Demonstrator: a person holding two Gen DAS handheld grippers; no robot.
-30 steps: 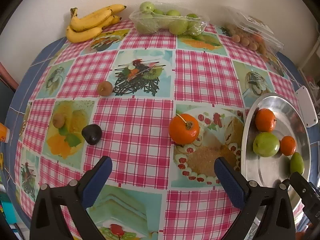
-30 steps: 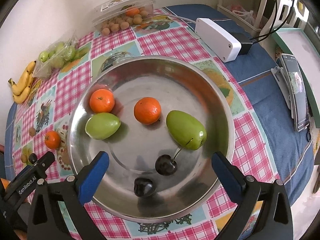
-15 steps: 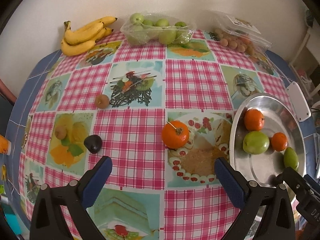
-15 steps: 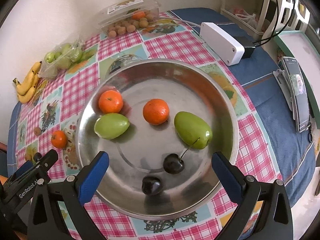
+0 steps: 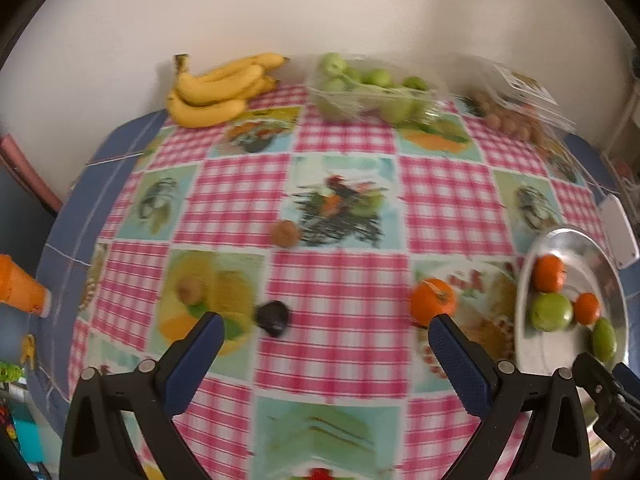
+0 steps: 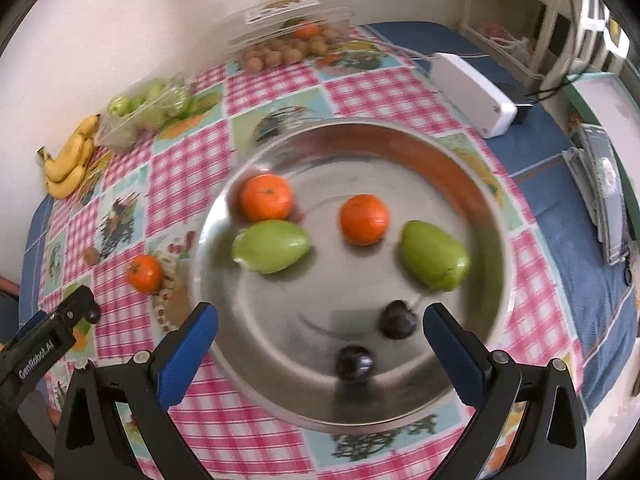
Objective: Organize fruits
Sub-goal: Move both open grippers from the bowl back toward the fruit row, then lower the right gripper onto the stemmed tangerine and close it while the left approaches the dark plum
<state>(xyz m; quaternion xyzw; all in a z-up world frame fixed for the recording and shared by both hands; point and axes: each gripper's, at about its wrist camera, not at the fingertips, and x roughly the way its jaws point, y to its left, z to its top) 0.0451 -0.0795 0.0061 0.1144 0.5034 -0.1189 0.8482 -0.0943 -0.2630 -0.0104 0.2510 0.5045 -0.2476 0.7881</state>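
Both grippers are up over the counter [image 5: 340, 288], which wears a pink checked cloth with fruit pictures. The left gripper [image 5: 326, 334] hangs with its blue-padded fingers spread wide and nothing between them. Just ahead of it, lying loose on the cloth, is a dark plum-like fruit [image 5: 273, 317], close to its left finger, and a stemmed tangerine [image 5: 433, 302] sits right at the tip of its right finger, though I can't tell if they touch. Farther out there's a small brown fruit [image 5: 285, 233] on the cloth, and another small brown one [image 5: 188, 292] over to the left.

The right gripper [image 6: 320, 334] is likewise spread apart and empty, hovering over the near half of the steel tray [image 6: 460, 160]. In that tray: two tangerines [image 6: 266, 197] toward the back, apart from each other, a green fruit [image 6: 271, 246] tucked up against the left one, and a second green fruit [image 6: 434, 255] over on the right. Nearer the gripper lie two dark cherries [image 6: 397, 322], close together; the picture is smeared here, so stems are hard to make out.

Along the wall sit a bunch of bananas [image 5: 218, 92], a clear bag of green fruit [image 5: 368, 90], and an open clear box of small brown fruit [image 5: 516, 118]. A white box [image 6: 472, 94] rests beyond the tray.
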